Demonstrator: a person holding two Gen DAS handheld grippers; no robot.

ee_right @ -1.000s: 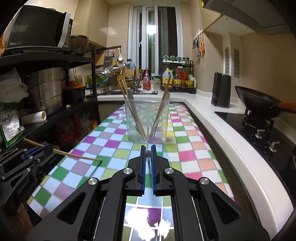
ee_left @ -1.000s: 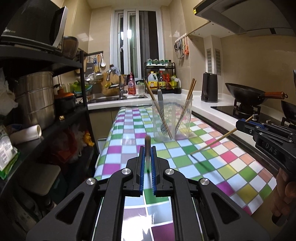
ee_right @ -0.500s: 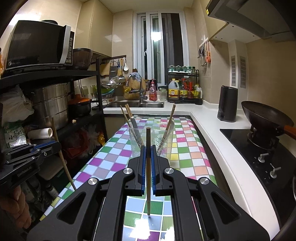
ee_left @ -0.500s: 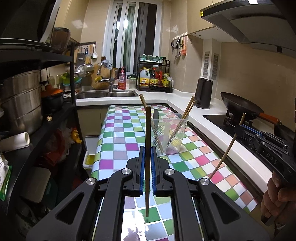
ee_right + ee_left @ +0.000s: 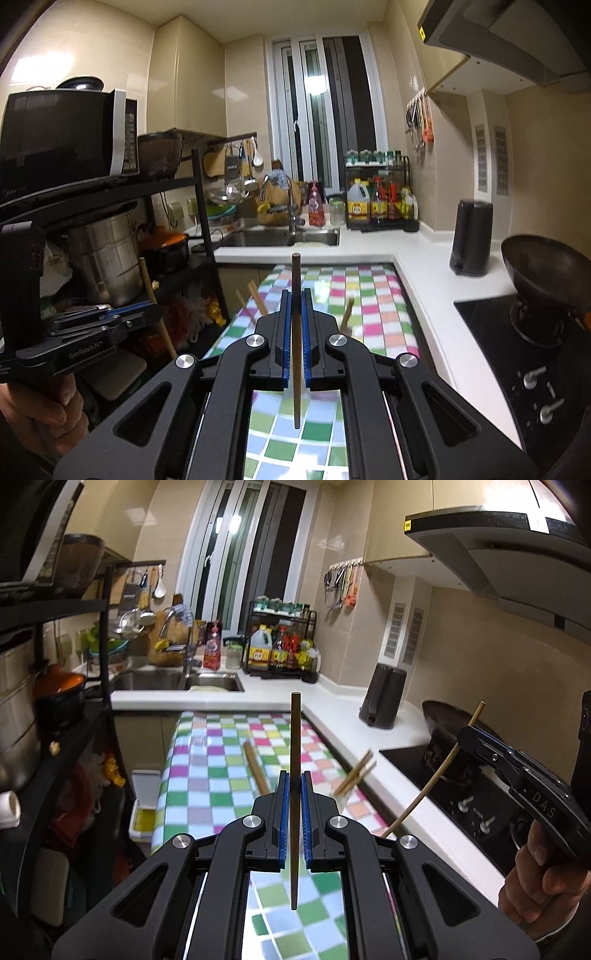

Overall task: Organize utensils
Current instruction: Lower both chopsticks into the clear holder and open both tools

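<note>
Two grippers each clenched a single chopstick, held upright over the checkered tablecloth (image 5: 207, 775). The left gripper (image 5: 294, 805) gripped the dark chopstick (image 5: 295, 738) between its blue pads, its lower tip hanging below them. The right gripper (image 5: 294, 325) pinched another chopstick (image 5: 295, 280) the same way. The clear cup was almost wholly hidden behind the jaws in both views; only blurred chopstick ends (image 5: 354, 773) poked out beside them. A hand (image 5: 539, 882) at the frame edge was partly cut off.
</note>
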